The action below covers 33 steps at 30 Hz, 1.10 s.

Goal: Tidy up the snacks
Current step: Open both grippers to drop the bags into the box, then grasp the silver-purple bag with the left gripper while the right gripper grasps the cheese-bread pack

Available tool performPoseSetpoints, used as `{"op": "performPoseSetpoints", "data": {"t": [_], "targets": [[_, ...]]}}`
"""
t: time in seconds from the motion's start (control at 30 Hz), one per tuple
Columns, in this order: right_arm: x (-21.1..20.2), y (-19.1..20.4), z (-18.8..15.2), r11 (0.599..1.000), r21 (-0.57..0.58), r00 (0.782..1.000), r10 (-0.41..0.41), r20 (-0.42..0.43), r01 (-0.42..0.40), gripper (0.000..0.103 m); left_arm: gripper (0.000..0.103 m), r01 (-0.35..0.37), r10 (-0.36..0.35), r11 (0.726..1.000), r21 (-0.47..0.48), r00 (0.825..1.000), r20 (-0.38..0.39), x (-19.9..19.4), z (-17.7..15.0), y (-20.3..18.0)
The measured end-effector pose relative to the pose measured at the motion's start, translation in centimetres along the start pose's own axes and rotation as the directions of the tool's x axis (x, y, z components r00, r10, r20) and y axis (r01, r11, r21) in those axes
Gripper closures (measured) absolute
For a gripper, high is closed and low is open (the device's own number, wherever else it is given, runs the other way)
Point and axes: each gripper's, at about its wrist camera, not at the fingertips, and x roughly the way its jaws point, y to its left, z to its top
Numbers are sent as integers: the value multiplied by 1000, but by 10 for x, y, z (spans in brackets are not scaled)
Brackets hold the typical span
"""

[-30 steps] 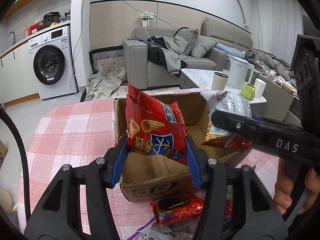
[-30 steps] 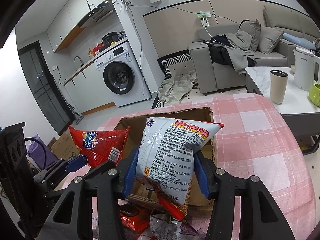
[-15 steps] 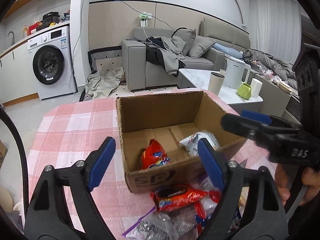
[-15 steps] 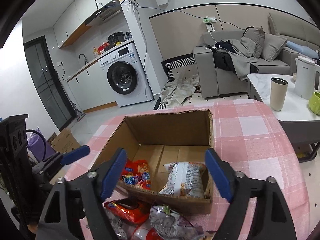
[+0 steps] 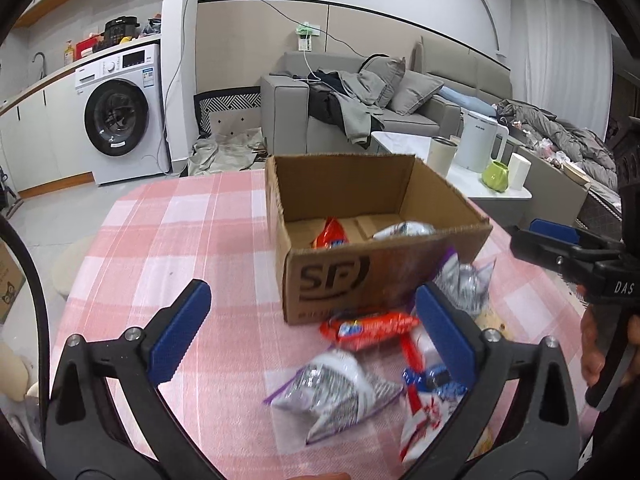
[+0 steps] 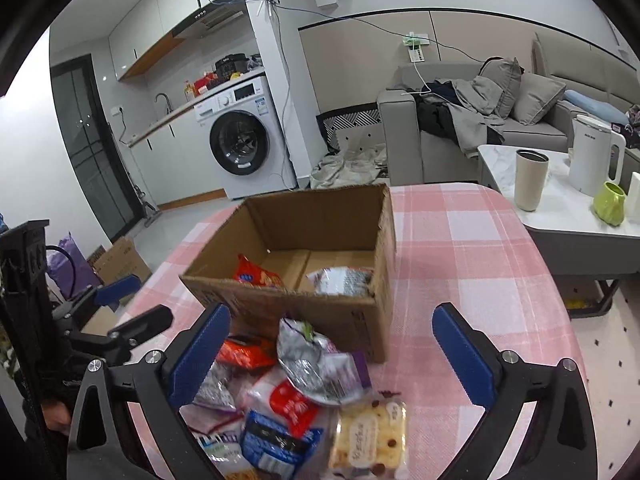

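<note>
Both jaws just opened, empty; red packet (image 5: 370,329) lying crosswise, lower centre, btwn left hand-held gripper (image 5: 314,334) pads; nearer left.

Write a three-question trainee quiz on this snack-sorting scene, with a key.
1. True or false: the cardboard box holds two snack packets.
2. Which lies nearest the right gripper? A) silver-purple packet B) green mug C) kettle
3. Fill in: the left gripper holds ____.

Key: 1 true, the red packet and white packet. 2 A. 3 nothing; both grippers' jaws have just been opening and stand empty.
</note>
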Motion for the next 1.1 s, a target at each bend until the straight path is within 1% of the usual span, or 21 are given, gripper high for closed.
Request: {"op": "performPoseSetpoints", "data": {"t": [0.23, 0.5, 0.87, 1.1], "targets": [[-9, -12, -24, 1000, 6, 999, -25, -41, 25, 0, 1, -2, 2, 1000, 7, 1000, -27, -9, -22, 0], [-7, -30, -49, 998, 7, 993, -69, -100, 70, 0, 1, -5, 5, 1000, 6, 999, -52, -9, -35, 1], [4, -40, -57, 995, -12, 981, -98, -165, 97, 0, 1, 11, -8, 999, 31, 995, -99, 3, -41, 0], [15, -42, -66, 994, -32, 971, -107, -214, 102, 0, 1, 16, -13, 999, 28, 991, -134, 15, -45, -1]]}}
